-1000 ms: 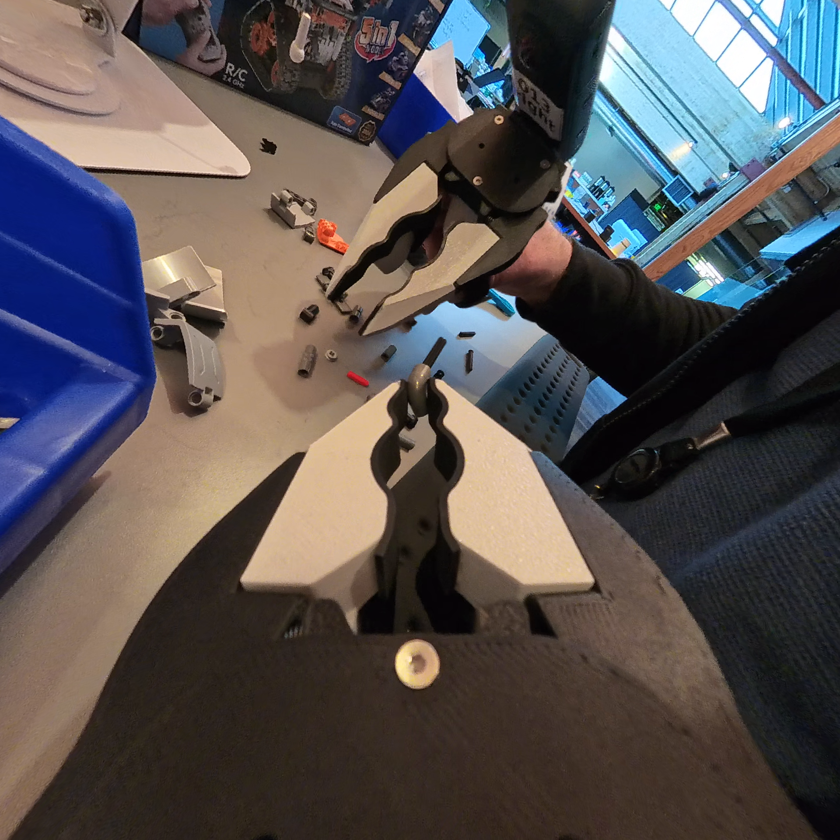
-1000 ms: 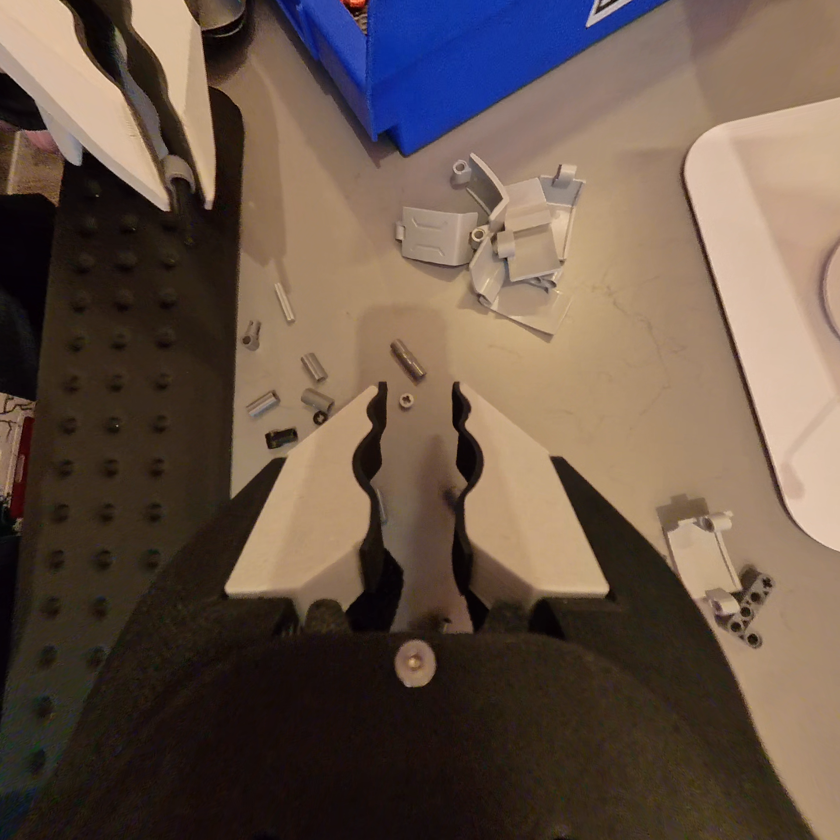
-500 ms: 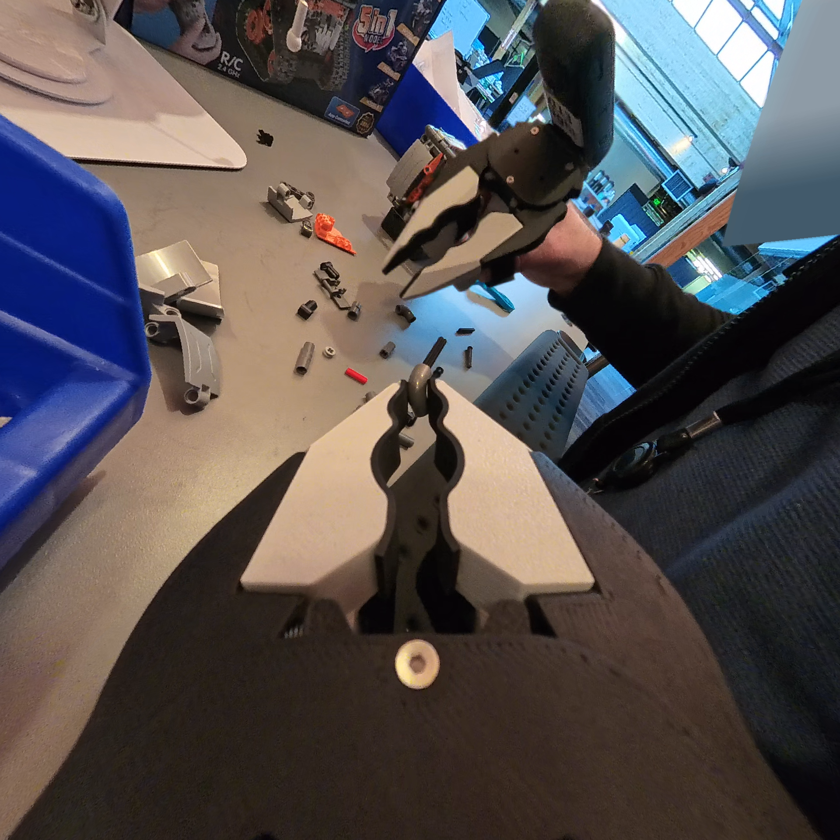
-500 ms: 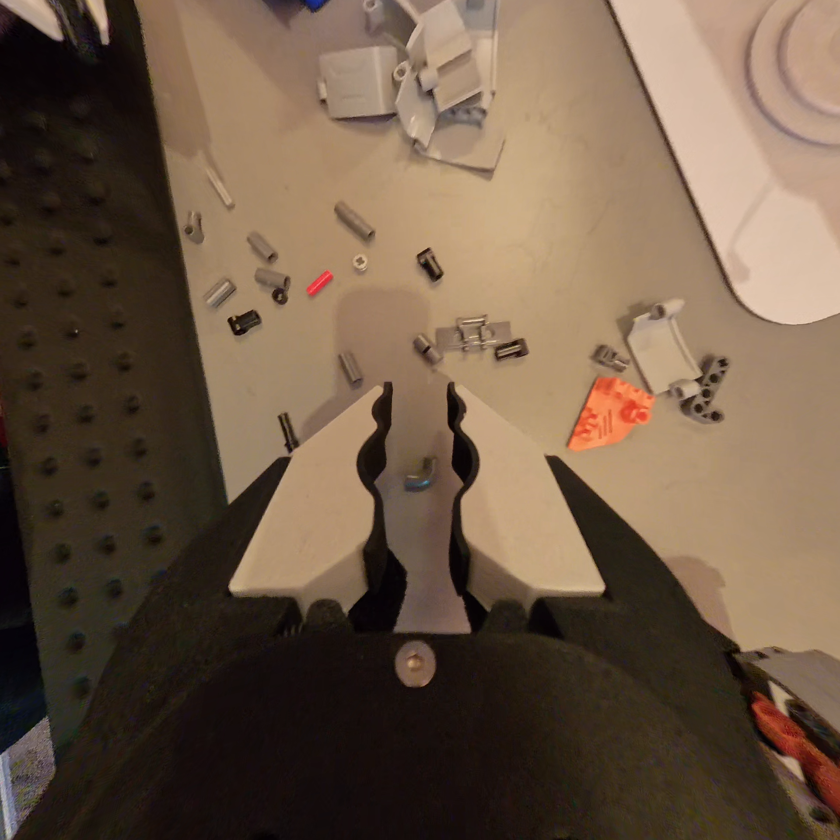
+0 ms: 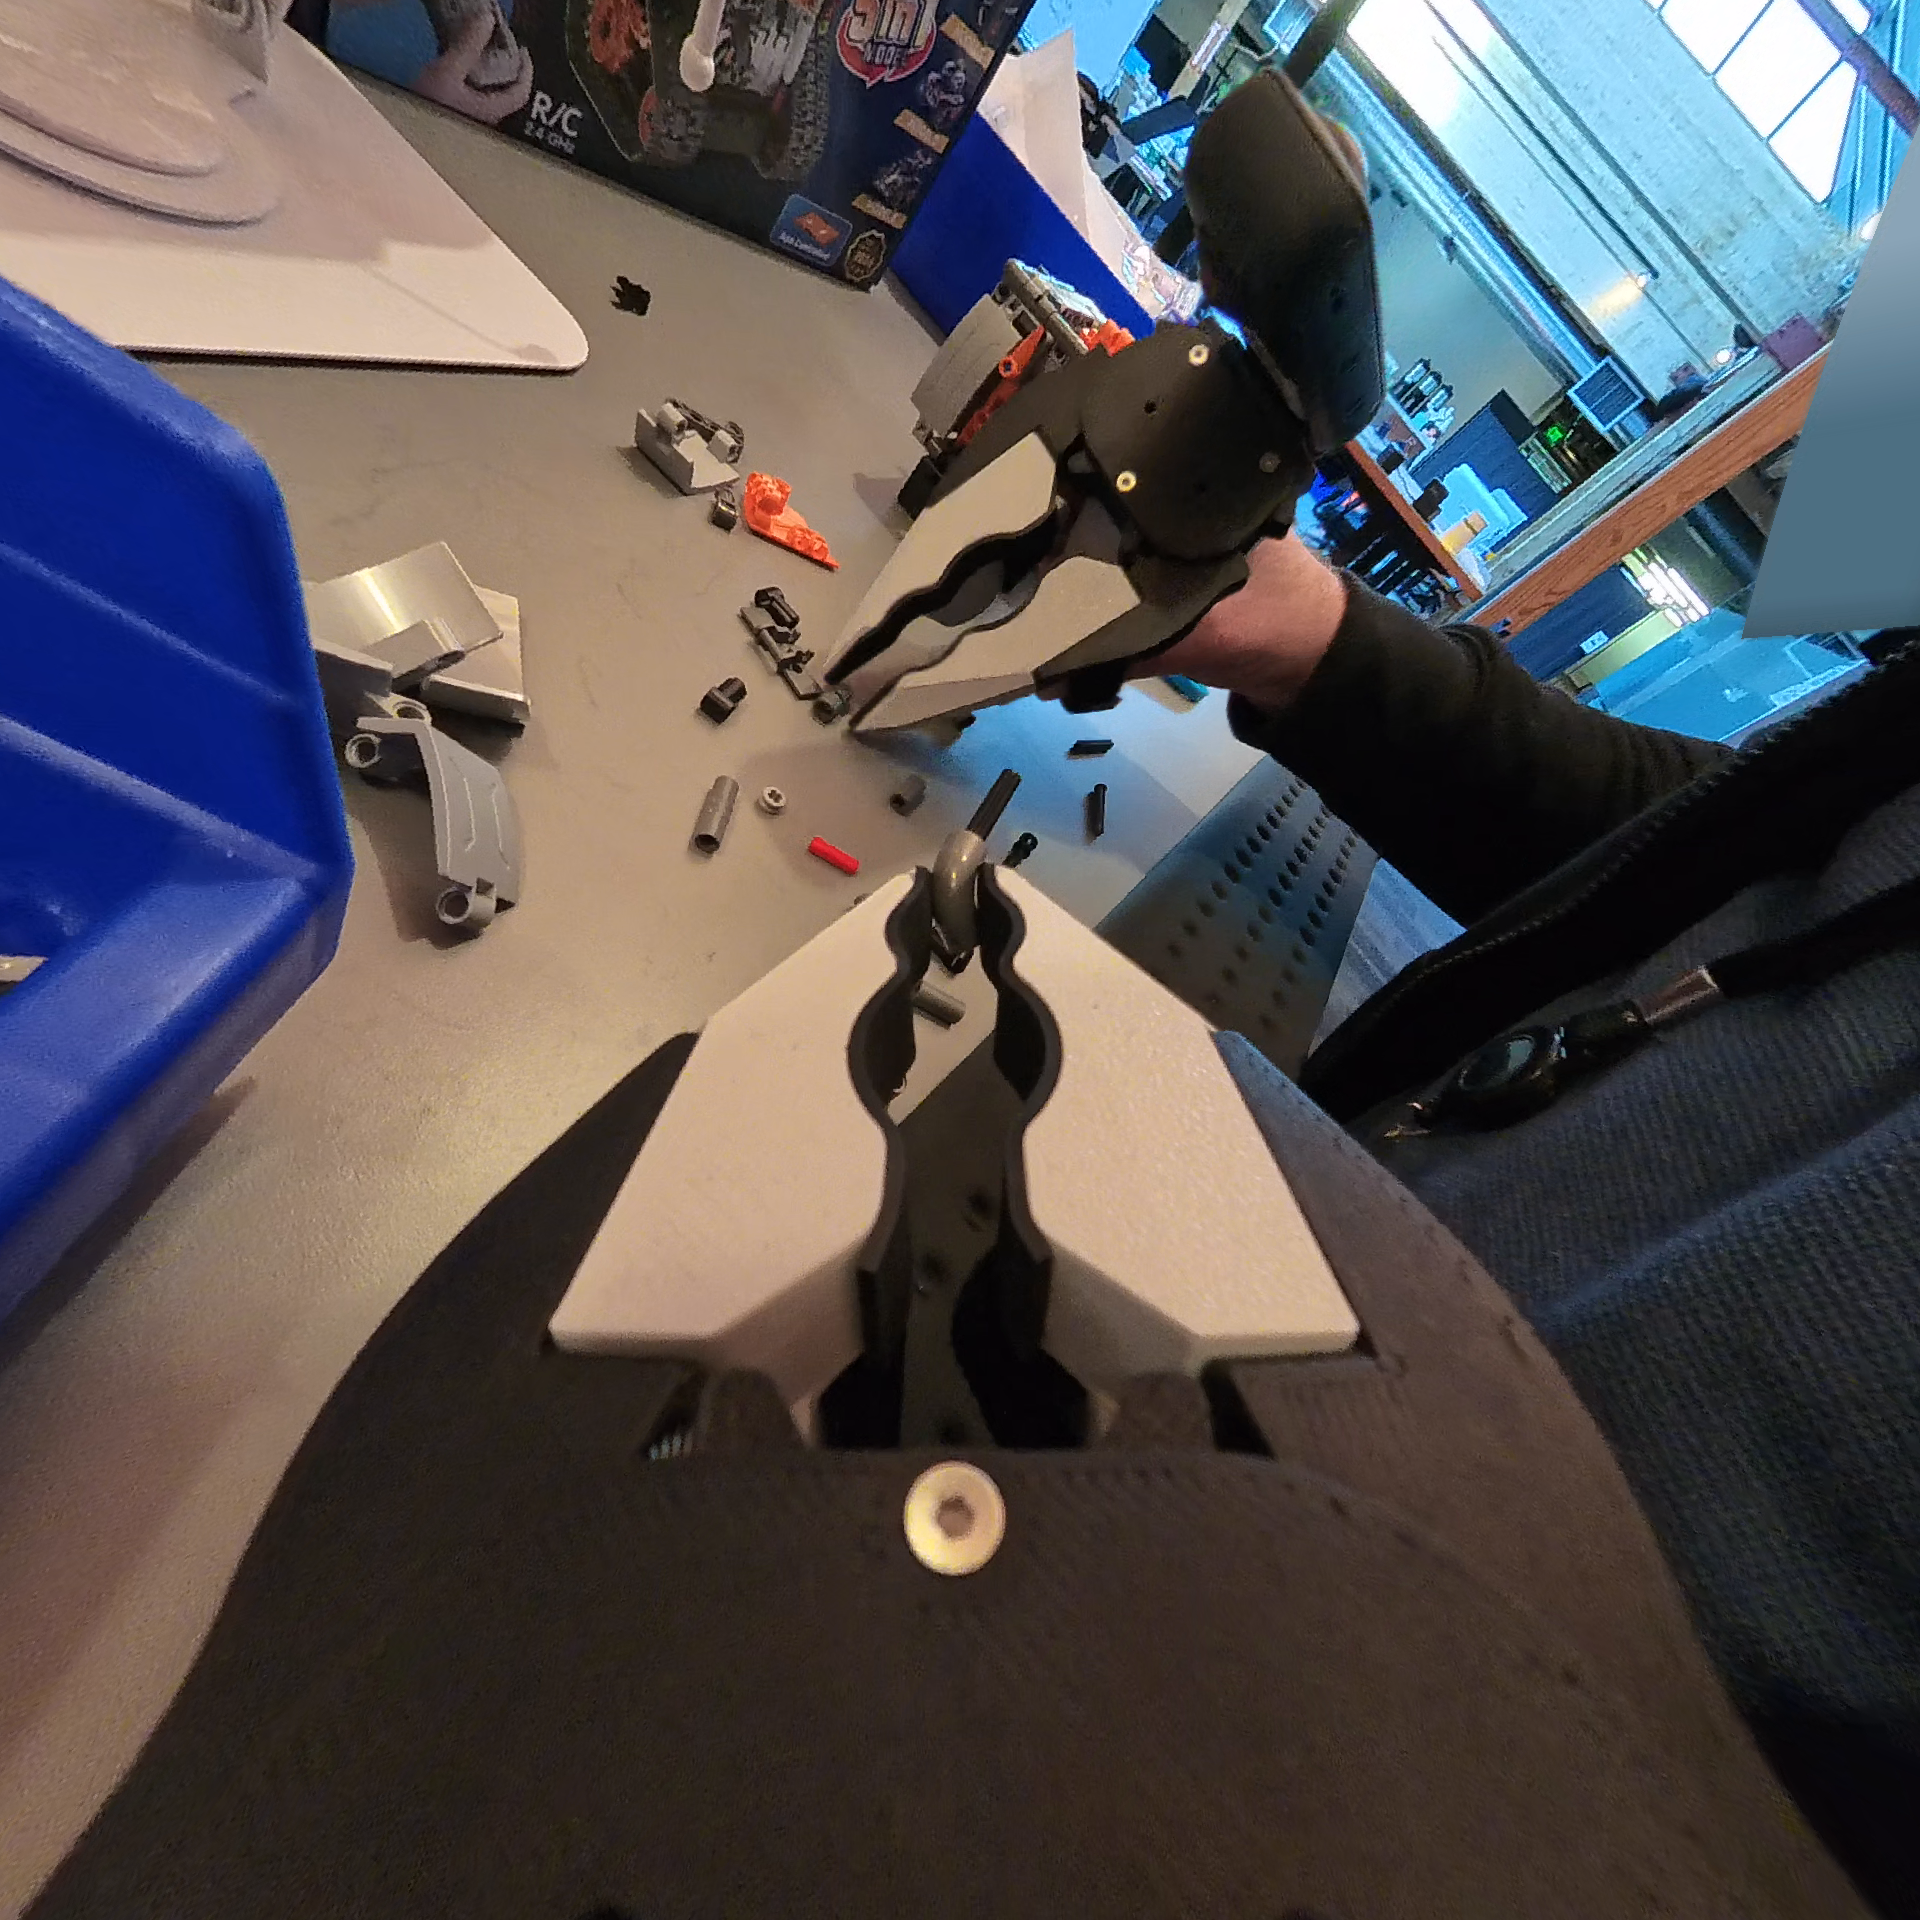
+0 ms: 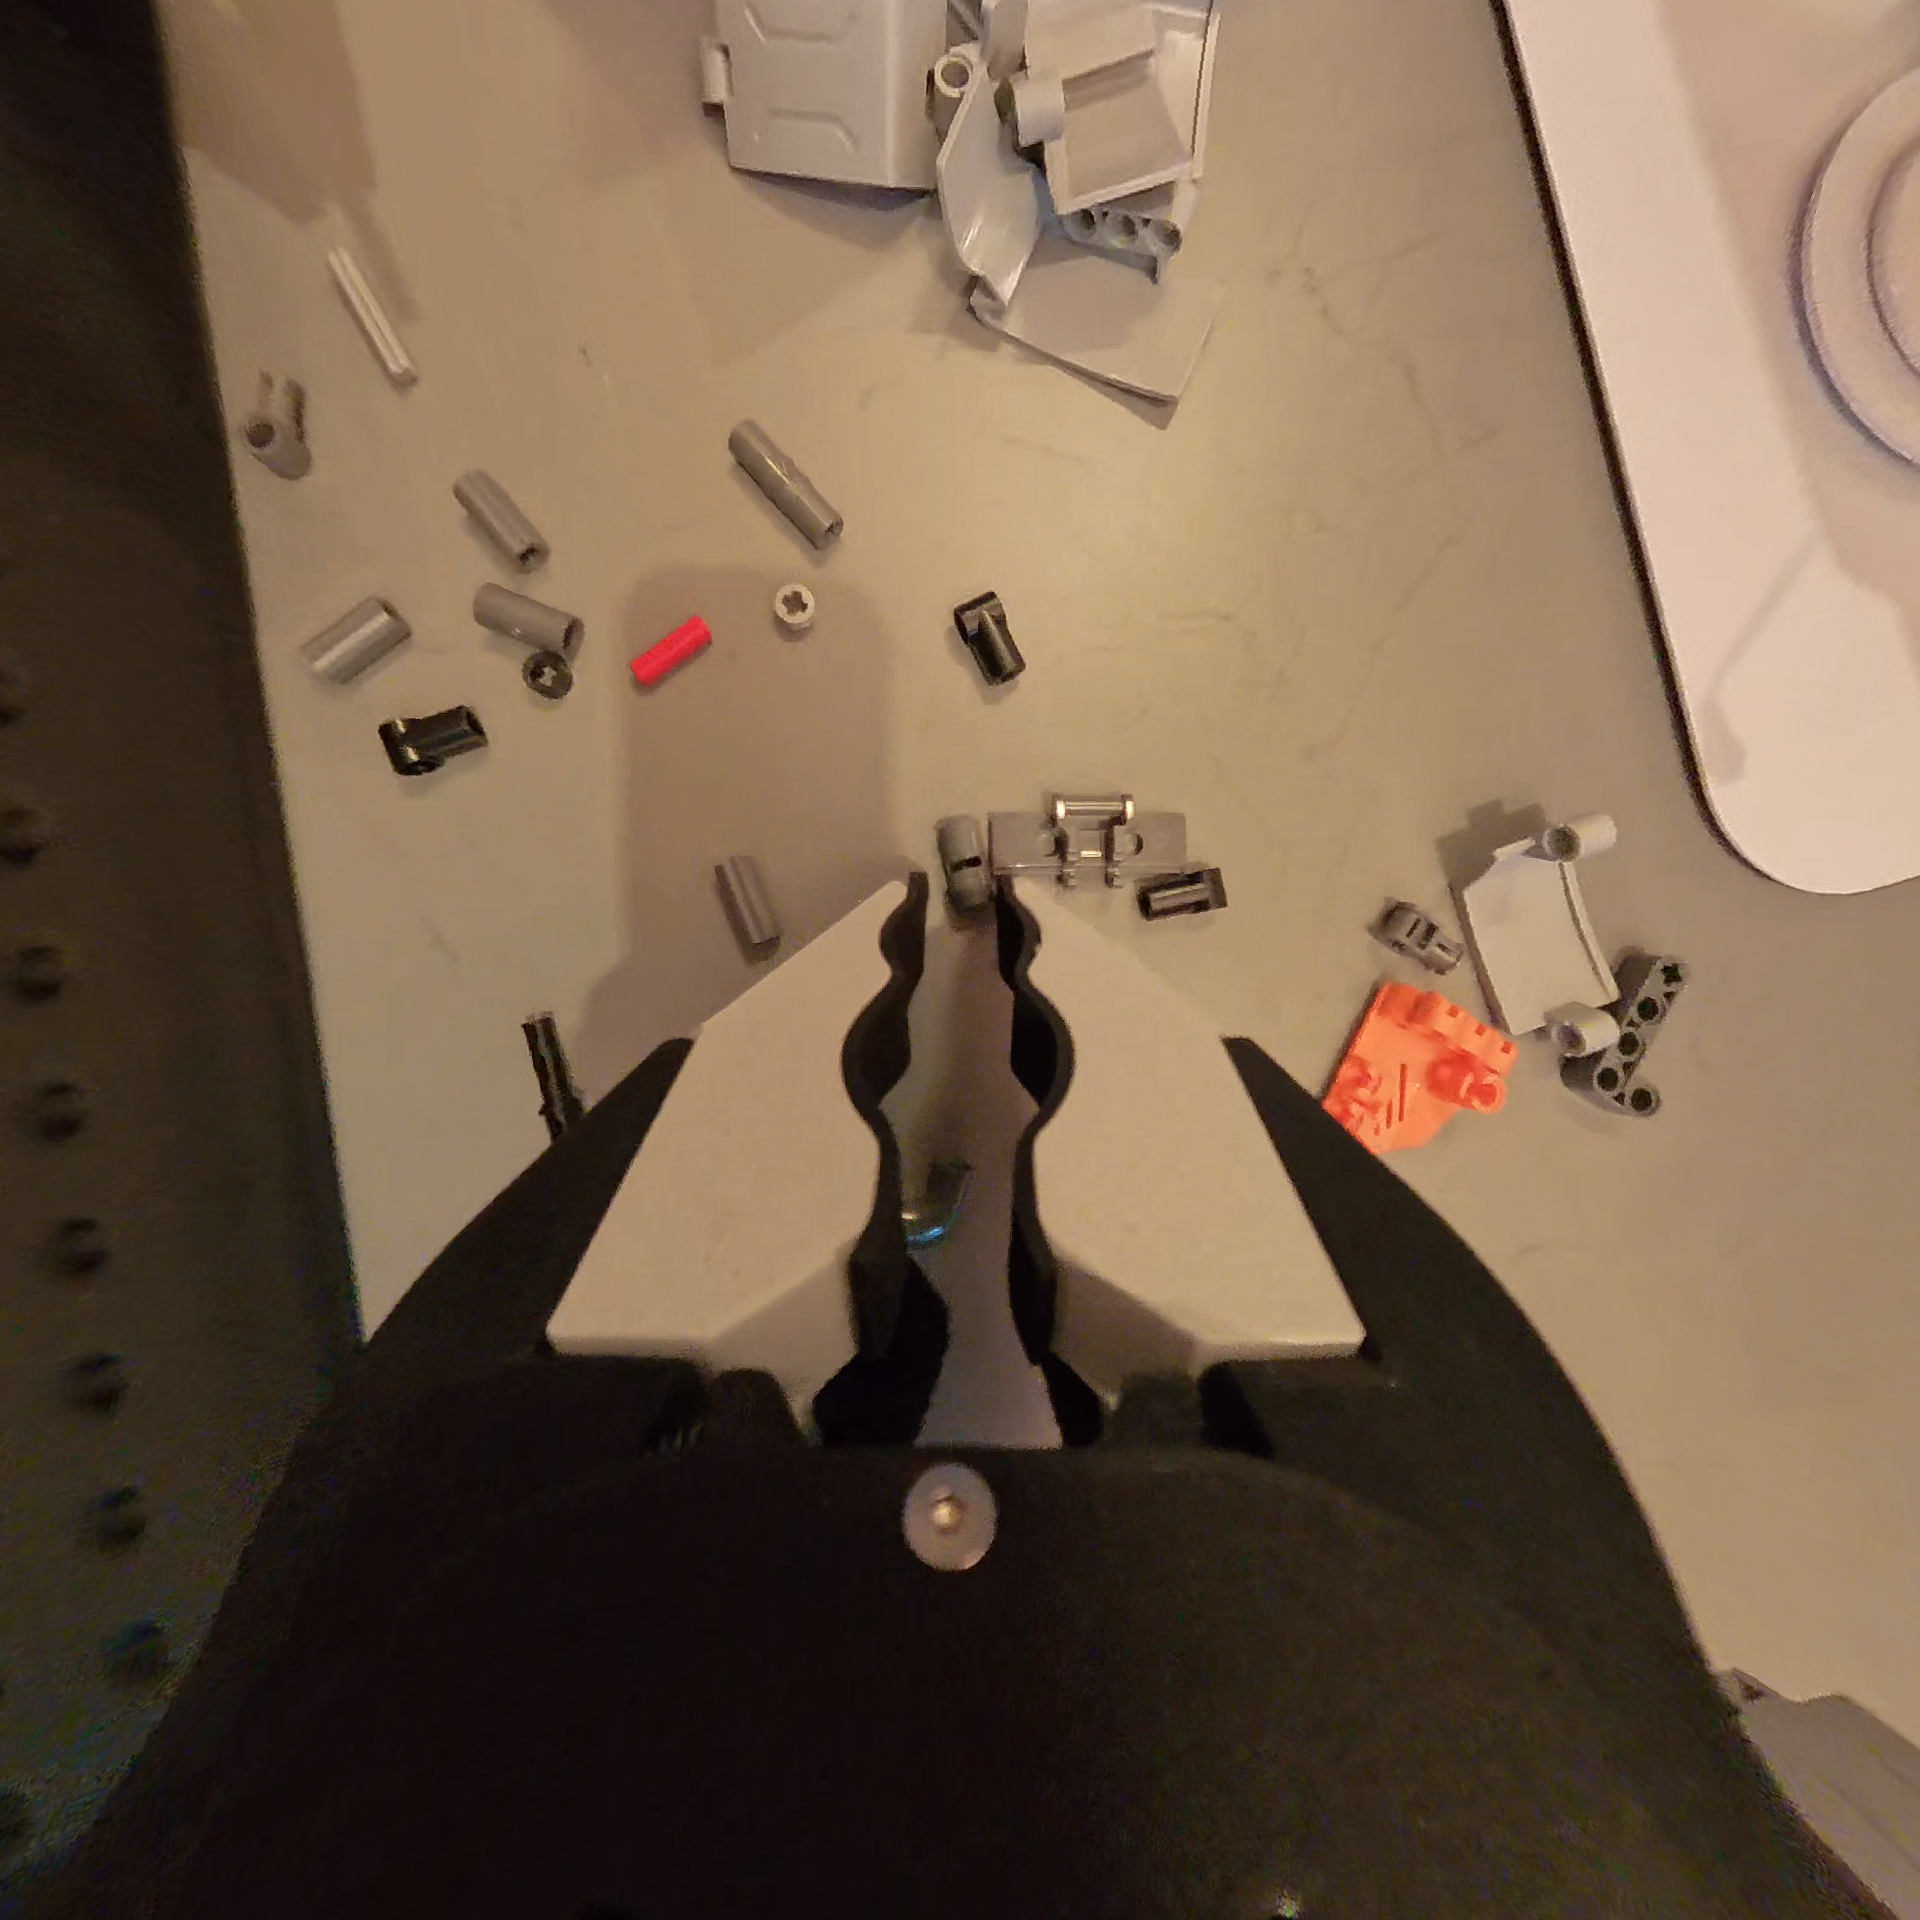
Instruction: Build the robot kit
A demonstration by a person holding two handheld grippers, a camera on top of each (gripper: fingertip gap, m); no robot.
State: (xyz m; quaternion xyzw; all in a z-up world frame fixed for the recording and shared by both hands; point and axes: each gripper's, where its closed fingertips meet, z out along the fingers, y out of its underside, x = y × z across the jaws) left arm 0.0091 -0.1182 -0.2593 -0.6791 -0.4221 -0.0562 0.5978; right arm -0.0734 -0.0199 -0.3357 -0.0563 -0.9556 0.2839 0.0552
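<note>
Grey connector at right hand-held gripper tips

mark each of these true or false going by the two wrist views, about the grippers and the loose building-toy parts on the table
1. The left gripper is shut on a small curved grey piece. True.
2. The right gripper grips the red pin. False: its jaws stand a little apart with their tips at a small grey connector; the pin lies untouched, off to the left.
3. The orange wedge piece lies on the white board. False: it lies on the grey table.
4. A blue bin stands left of the left gripper. True.
5. A black connector lies apart from the red pin. True.
</note>
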